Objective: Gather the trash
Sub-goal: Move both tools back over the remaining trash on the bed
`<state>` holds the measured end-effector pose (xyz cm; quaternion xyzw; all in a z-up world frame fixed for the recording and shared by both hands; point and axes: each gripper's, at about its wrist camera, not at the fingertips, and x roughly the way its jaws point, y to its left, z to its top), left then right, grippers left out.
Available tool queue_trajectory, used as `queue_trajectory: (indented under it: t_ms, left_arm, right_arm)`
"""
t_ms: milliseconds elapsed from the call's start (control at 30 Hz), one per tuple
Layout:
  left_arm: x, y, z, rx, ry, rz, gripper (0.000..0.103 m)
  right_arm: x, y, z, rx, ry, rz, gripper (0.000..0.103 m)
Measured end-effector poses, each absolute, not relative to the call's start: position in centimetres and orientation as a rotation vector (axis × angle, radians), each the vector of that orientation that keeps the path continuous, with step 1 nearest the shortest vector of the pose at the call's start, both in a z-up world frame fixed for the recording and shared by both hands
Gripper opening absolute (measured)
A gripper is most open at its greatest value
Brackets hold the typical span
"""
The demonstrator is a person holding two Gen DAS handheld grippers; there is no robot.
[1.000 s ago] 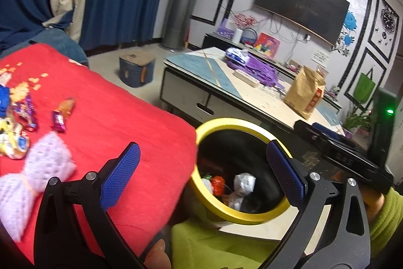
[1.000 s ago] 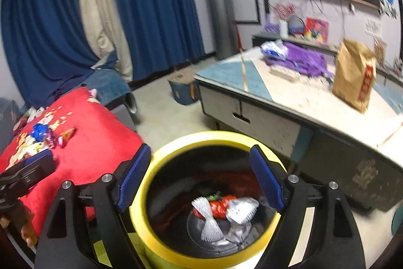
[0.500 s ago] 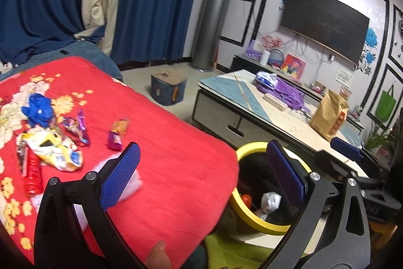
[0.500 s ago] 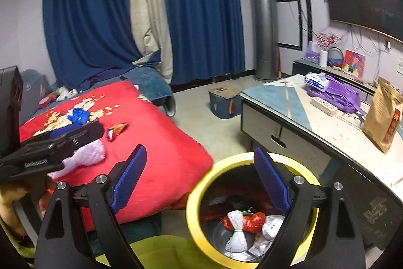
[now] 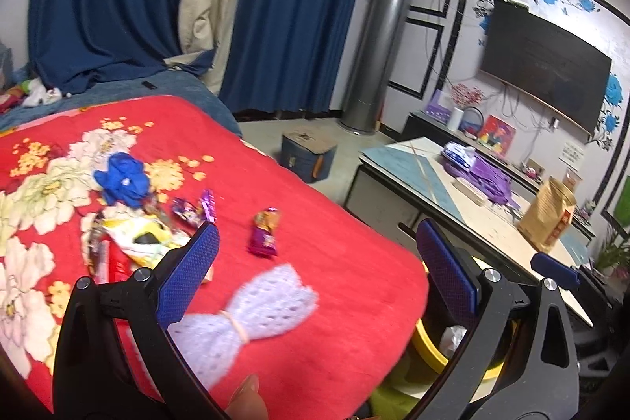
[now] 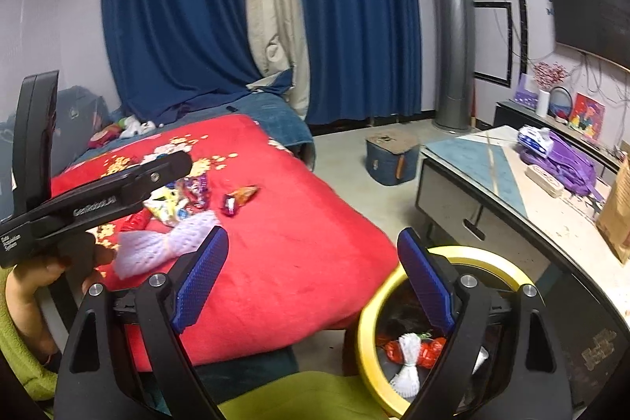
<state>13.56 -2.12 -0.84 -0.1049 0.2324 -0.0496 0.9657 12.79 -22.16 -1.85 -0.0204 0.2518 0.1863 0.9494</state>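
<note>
Trash lies on a red flowered blanket [image 5: 334, 286]: a white foam net [image 5: 252, 313], a purple-orange candy wrapper [image 5: 264, 233], a purple wrapper [image 5: 197, 209], a yellow-white snack bag [image 5: 138, 239], a red wrapper [image 5: 114, 264] and a blue crumpled piece [image 5: 122, 180]. My left gripper [image 5: 315, 278] is open and empty above the foam net. My right gripper [image 6: 311, 286] is open and empty, between the blanket edge and the yellow-rimmed bin [image 6: 370, 313]. The bin holds a red wrapper [image 6: 427, 347] and a white foam net [image 6: 407, 365]. The foam net on the blanket also shows in the right wrist view [image 6: 165, 243].
A low table [image 6: 512, 184] stands right of the bin with a brown paper bag [image 5: 549, 213] and purple cloth [image 5: 488, 178] on it. A blue box [image 6: 390, 160] sits on the floor. Blue curtains [image 6: 177, 26] and a TV [image 5: 547, 69] are behind.
Both grippers have swung left, away from the bin and toward the blanket. The bin has slid to the right edge of both views. Both stay open and empty.
</note>
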Motion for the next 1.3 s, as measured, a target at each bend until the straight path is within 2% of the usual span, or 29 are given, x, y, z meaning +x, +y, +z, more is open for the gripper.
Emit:
queue_trajectory:
  t_ms: [567,1200,1233,1300]
  left_arm:
    - [13.7,3.4,-0.1,-0.266,0.433,0.008,0.092]
    - [15.4,13.6,-2.1,-0.356,0.563,0.106,0.092]
    - [15.6,13.8,-2.4,-0.354,0.569,0.103,0.091]
    - [15.9,14.1,-3.0,-0.356,0.587,0.094,0.082]
  right_arm:
    - [13.6,-15.4,-2.9,-0.090,0.554,0.501,0.087]
    - [18.6,-9.1,-6.4,-0.091,0.681,0.557,0.087]
    - [19.0,-8.9,-6.6,-0.085,0.693,0.557,0.087]
    - [19.6,-8.7,-7.2,-0.073,0.714,0.554,0.087]
